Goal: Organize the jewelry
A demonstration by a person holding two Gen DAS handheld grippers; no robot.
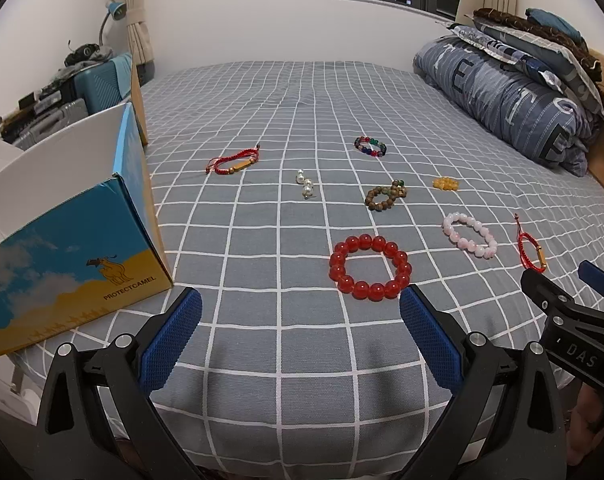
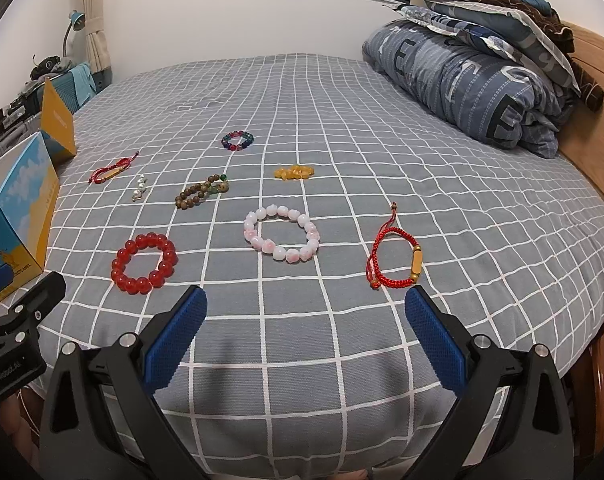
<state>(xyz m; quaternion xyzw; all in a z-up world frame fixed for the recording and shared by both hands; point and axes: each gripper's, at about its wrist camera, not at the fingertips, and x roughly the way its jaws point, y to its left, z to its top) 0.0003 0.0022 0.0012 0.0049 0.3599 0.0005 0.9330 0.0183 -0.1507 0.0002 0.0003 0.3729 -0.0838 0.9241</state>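
Note:
Several pieces of jewelry lie spread on a grey checked bed. A red bead bracelet (image 1: 369,267) (image 2: 144,263) lies just ahead of my left gripper (image 1: 300,304), which is open and holds nothing. A pink bead bracelet (image 2: 282,233) (image 1: 469,235) and a red cord bracelet (image 2: 395,254) (image 1: 533,249) lie ahead of my right gripper (image 2: 305,304), also open with nothing in it. Farther off are a brown bead bracelet (image 1: 385,194), pearls (image 1: 305,184), a yellow bead piece (image 1: 445,184), a multicolour bracelet (image 1: 370,146) and a second red cord bracelet (image 1: 234,161).
An open blue-and-yellow cardboard box (image 1: 74,236) (image 2: 18,208) stands at the bed's left edge. A folded quilt and pillows (image 1: 513,92) are piled at the far right against a wooden headboard (image 2: 593,92). Suitcases and a lamp (image 1: 112,16) sit beyond the box.

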